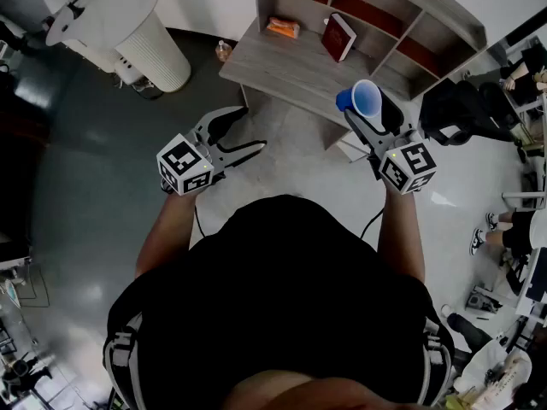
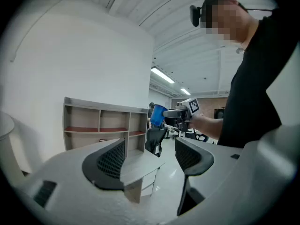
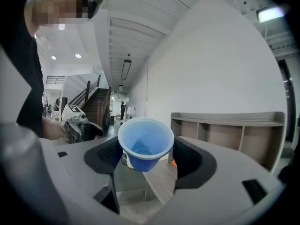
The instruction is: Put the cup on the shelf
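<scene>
A blue cup (image 1: 363, 99) lies on its side between the jaws of my right gripper (image 1: 369, 111), which is shut on it, held in the air in front of the desk. In the right gripper view the cup (image 3: 144, 142) opens toward the camera, with a pad against each side. The grey shelf (image 1: 367, 11) with red-lined compartments stands on the back of the desk (image 1: 282, 67). My left gripper (image 1: 249, 129) is open with nothing in it, left of the desk corner. From the left gripper view I see the shelf (image 2: 101, 123) ahead and the cup (image 2: 158, 115) to its right.
An orange packet (image 1: 283, 27) and a red book (image 1: 339, 37) rest by the shelf. A small bottle (image 1: 223, 51) stands on the floor by the desk. At the far left is a white ribbed bin (image 1: 154, 37), at the right a black office chair (image 1: 466, 105) and seated people.
</scene>
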{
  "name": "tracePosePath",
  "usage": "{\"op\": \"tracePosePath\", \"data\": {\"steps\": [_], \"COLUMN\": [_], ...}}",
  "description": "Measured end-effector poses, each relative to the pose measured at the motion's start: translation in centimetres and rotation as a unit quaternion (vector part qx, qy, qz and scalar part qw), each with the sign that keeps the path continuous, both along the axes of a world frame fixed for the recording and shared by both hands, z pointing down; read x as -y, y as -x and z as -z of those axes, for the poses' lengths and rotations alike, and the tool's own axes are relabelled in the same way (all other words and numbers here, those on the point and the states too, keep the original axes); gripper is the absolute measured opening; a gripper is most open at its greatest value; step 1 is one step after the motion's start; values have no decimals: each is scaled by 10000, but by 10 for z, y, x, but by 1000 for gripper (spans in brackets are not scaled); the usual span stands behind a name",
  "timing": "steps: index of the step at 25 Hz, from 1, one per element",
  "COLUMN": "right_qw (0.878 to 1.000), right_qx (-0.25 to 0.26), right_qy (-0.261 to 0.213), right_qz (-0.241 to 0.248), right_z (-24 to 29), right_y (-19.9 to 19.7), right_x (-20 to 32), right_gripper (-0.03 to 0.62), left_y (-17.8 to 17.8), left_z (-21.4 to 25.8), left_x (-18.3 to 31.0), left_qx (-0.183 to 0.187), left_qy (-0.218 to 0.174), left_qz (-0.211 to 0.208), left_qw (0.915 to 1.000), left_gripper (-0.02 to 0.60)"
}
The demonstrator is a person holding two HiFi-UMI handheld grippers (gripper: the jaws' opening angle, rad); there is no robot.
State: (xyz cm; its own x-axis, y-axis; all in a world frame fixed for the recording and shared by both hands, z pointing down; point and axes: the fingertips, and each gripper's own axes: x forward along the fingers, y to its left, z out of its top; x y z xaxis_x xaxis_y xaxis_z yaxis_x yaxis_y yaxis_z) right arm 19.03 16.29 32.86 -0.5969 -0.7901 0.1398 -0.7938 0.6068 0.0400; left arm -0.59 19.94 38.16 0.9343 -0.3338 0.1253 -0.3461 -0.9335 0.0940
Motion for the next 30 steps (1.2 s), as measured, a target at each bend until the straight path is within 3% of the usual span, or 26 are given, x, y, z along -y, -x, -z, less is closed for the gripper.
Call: {"op": "tracePosePath", "data": {"steps": [19,30], "right_qw": [9988,9986], "right_qx": [235,263], "right_qy": [-99,5], "right_qz": [416,465], "right_z": [8,-2], "right_y": [-18,-55], "right_x": [26,30], "right_gripper": [331,331], "left_y": [-25,-55], "left_z": [-3,-9], "left_x": [10,14], "left_qx": [-58,30], "left_qy": [243,266], "left_qz": [295,439], "left_qw": [9993,9987], "left_gripper": [347,347]}}
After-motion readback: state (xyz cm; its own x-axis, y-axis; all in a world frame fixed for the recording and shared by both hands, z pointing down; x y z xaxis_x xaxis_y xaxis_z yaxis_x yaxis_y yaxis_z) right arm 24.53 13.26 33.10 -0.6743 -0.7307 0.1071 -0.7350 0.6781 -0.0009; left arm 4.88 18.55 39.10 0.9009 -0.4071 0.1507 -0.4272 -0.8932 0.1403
